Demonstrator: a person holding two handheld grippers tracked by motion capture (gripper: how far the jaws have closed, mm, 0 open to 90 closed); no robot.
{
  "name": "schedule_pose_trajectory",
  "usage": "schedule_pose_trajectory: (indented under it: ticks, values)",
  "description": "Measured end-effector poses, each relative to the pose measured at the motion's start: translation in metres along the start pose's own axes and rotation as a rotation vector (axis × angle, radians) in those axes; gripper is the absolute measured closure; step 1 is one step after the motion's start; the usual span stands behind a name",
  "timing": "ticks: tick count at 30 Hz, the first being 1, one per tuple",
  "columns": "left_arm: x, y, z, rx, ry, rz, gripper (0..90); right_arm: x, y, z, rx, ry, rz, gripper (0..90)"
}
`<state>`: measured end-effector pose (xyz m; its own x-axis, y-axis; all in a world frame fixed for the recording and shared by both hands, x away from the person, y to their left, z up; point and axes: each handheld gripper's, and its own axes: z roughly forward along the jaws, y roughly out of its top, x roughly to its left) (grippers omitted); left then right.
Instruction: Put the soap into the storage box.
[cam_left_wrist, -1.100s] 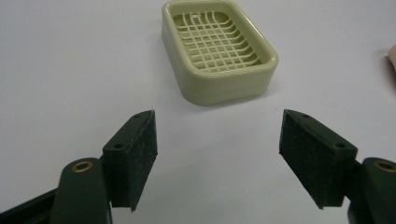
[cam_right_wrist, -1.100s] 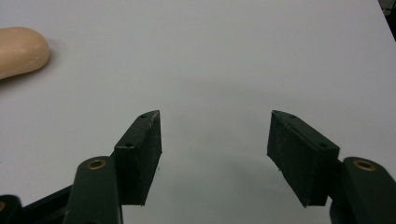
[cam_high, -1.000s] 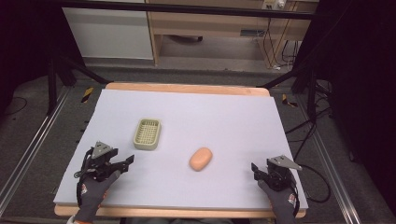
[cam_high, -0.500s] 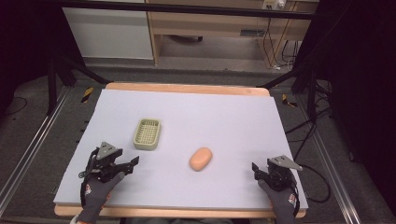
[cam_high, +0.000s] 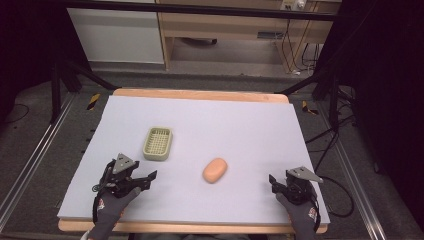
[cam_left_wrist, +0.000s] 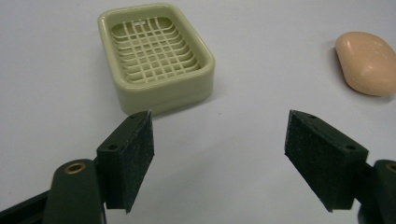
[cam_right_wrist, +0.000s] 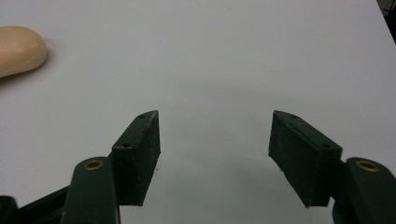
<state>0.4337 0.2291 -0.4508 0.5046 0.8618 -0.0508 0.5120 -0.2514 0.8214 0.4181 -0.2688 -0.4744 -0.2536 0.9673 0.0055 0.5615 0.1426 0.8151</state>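
A pale green soap dish (cam_high: 158, 143) with a grid bottom sits empty, left of the mat's middle. A peach bar of soap (cam_high: 215, 170) lies to its right, nearer the front. My left gripper (cam_high: 145, 181) is at the front left, open and empty, angled toward the soap. In the left gripper view the soap dish (cam_left_wrist: 156, 53) lies just past the left gripper (cam_left_wrist: 217, 154) on the left, and the soap (cam_left_wrist: 366, 63) is at the upper right. My right gripper (cam_high: 276, 184) rests open at the front right; in its own view the right gripper (cam_right_wrist: 215, 149) faces bare mat, with the soap (cam_right_wrist: 18, 49) far left.
A light lavender mat (cam_high: 240, 125) covers the wooden table (cam_high: 200, 95). Dark stands and cables flank the table, with a shelf unit (cam_high: 225, 30) behind it. Gloved hands hold both grippers at the front edge.
My left gripper has slid to the right and slightly forward along the front of the mat, still open. The right gripper, soap and dish have not moved.
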Motion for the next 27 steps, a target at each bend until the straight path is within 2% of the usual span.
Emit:
schedule_pose_trajectory:
  ticks: [6, 27]
  values:
    - [-0.011, 0.001, 0.003, 0.009, -0.020, 0.028, 23.3, 0.000, 0.000, 0.000, 0.000, 0.000, 0.000, 33.7]
    - [-0.032, 0.007, 0.015, 0.031, -0.055, 0.082, 22.6, 0.000, 0.000, 0.001, -0.004, -0.001, -0.011, 33.3]
